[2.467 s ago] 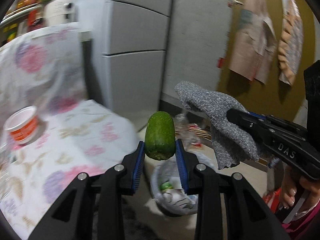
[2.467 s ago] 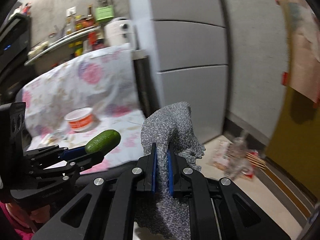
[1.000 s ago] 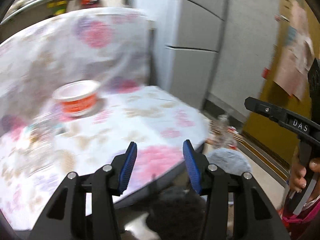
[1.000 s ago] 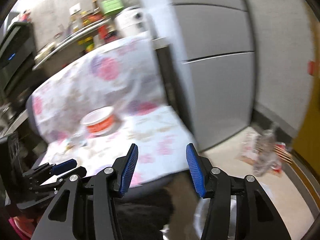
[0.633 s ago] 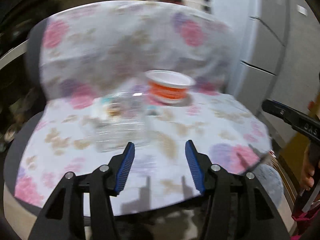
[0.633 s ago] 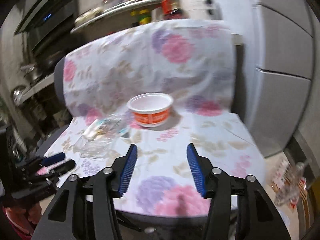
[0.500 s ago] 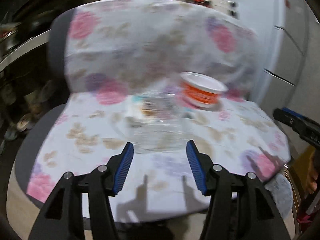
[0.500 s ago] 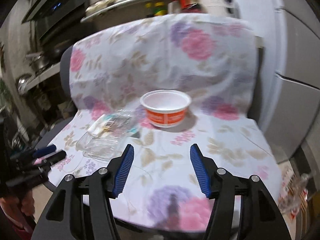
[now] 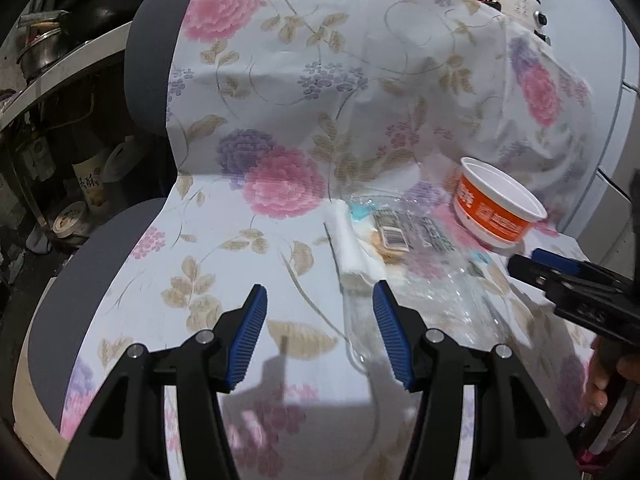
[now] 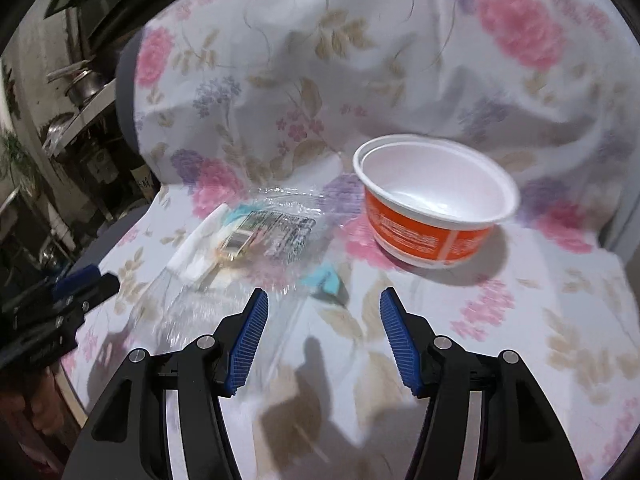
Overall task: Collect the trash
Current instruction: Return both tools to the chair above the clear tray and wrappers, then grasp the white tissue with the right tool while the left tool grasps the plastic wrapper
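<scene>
Trash lay on the flowered cloth (image 9: 304, 92) draped over the chair (image 9: 152, 52): a clear plastic wrapper (image 10: 256, 248) with a white-and-orange bowl (image 10: 436, 200) just beside it, upright. The left gripper (image 9: 318, 332) was held over the seat, fingers spread and empty, the wrapper's edge near its right finger. The right gripper (image 10: 322, 338) was likewise seen parted, with nothing gripped, the bowl beyond it.

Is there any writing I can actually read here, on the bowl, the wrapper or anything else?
Nothing can be read with certainty.
Orange bowl: white print on its side band, too blurred to read.
Clear wrapper: a barcode and a printed label, too small to read.
Bottle on the shelf at left: large dark characters on its label, not clear enough to quote.
</scene>
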